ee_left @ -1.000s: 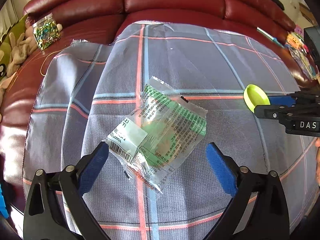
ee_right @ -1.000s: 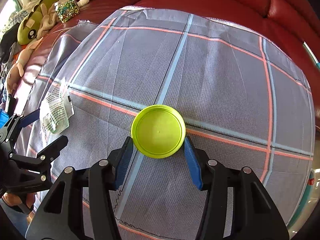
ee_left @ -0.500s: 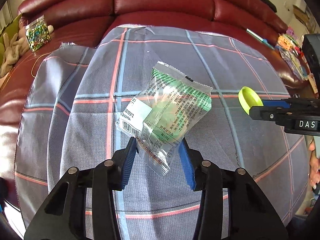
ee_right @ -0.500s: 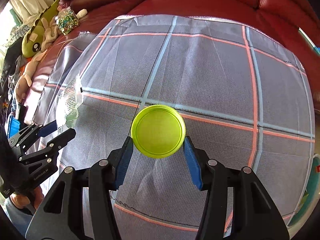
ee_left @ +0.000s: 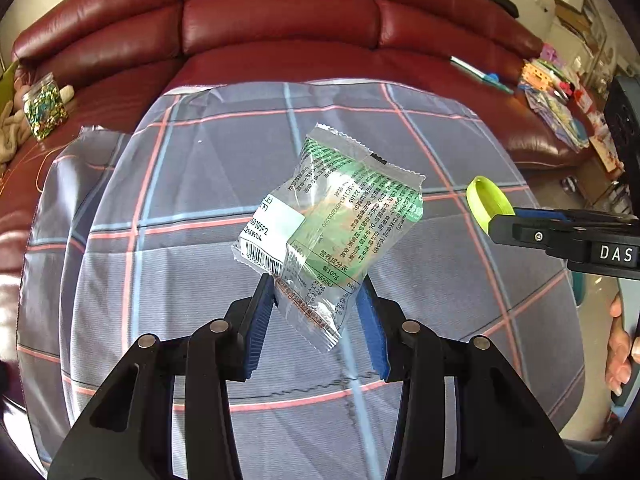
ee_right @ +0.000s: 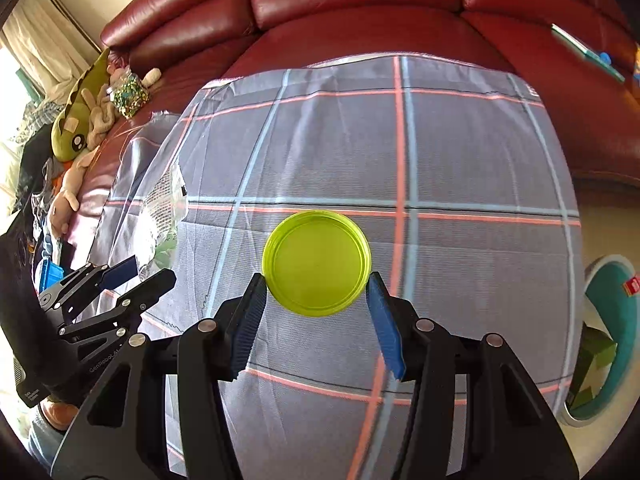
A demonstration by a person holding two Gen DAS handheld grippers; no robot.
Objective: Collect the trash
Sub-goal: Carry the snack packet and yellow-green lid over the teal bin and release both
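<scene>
Jaws of the left gripper pinch the clear green wrapper; the right gripper clamps the yellow-green lid above the plaid cloth.

Bright daylight from the window at upper left of the right view. Glare on sofa leather and wrapper. Strong fisheye bending, dark corners, slight blur along lower edges.
</scene>
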